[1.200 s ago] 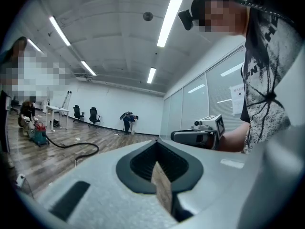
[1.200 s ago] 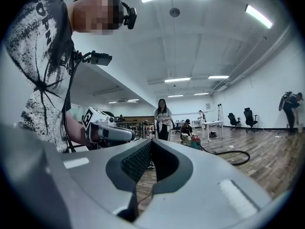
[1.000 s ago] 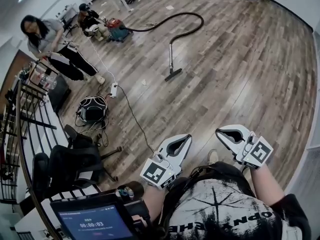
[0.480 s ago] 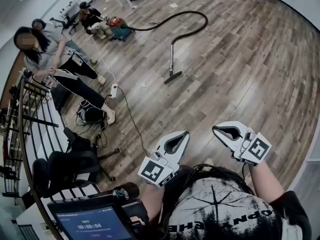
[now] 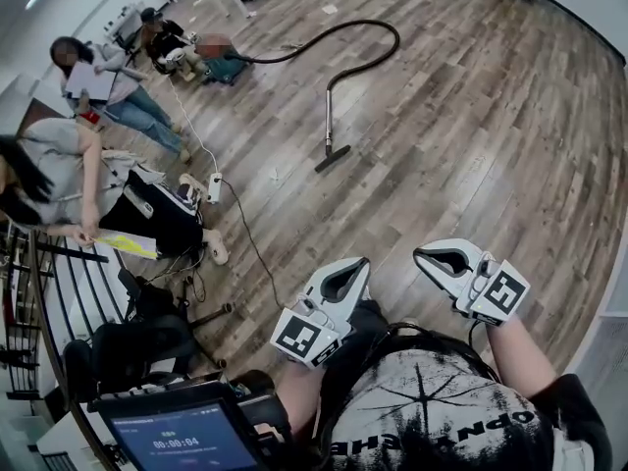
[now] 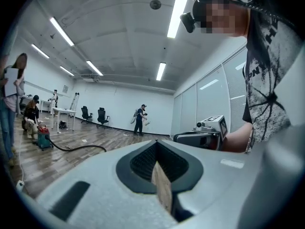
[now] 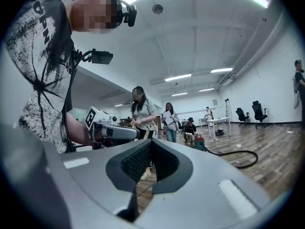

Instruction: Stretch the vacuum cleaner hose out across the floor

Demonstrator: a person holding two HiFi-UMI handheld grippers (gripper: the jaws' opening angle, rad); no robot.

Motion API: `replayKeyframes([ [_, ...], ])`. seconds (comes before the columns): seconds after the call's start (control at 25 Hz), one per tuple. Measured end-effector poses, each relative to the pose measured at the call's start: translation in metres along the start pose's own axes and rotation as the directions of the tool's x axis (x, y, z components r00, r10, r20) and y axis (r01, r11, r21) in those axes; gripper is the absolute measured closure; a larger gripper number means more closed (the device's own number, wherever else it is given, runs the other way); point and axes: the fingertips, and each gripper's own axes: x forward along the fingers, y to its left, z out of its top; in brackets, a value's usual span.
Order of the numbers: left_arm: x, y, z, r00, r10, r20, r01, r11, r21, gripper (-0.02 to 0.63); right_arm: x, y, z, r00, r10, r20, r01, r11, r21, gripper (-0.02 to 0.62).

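Wood-plank floor [image 5: 471,145], grey-brown and matte, in a large open room with white walls [image 6: 119,104]. People [image 5: 108,77] are grouped at the far left, with a power strip [image 5: 214,186] and its thin white cable [image 5: 257,248] on the boards beside them. Black vacuum cleaner hose [image 5: 365,29] lies far ahead, well apart from both claws. It is flexible, round in section, and thrown in one wide loop. From the teal-and-red canister [image 5: 228,69] at far left it arcs right, bends back and meets the wand [image 5: 329,116]. The wand is a straight rigid tube with its long axis running far to near. It ends in a flat floor nozzle [image 5: 332,157], the part nearest the person. Left claw [image 5: 361,266] and right claw [image 5: 422,255] are both clenched with nothing between the jaws, held side by side close to the body. They have white hard shells and dark textured pads. The nozzle lies ahead and slightly left, so the left claw looks a little nearer. Judgement: the hose is not yet stretched. The jaws must open first, then grip near the wand and pull away from the canister. The hose should slide easily on this floor, though the canister may drag along behind it.
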Motion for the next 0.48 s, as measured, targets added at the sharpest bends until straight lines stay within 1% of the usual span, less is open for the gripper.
replayKeyframes([
  [0.2,0.017,0.051,0.009,0.999,-0.035,0.0,0.035,0.999,-0.001,0.606,0.042,-0.036,0.012,1.0,-0.018,0.023,0.018,1.0,0.0,0.589],
  [0.36,0.027,0.098,0.027,0.998,-0.064,0.005,0.064,0.998,0.005,0.606,0.081,-0.066,0.02,0.999,-0.048,-0.001,0.048,0.999,-0.009,0.591],
  [0.48,0.031,0.136,0.035,0.995,-0.095,0.007,0.095,0.995,0.008,0.606,0.112,-0.084,0.025,0.997,-0.077,-0.001,0.077,0.997,-0.008,0.591],
])
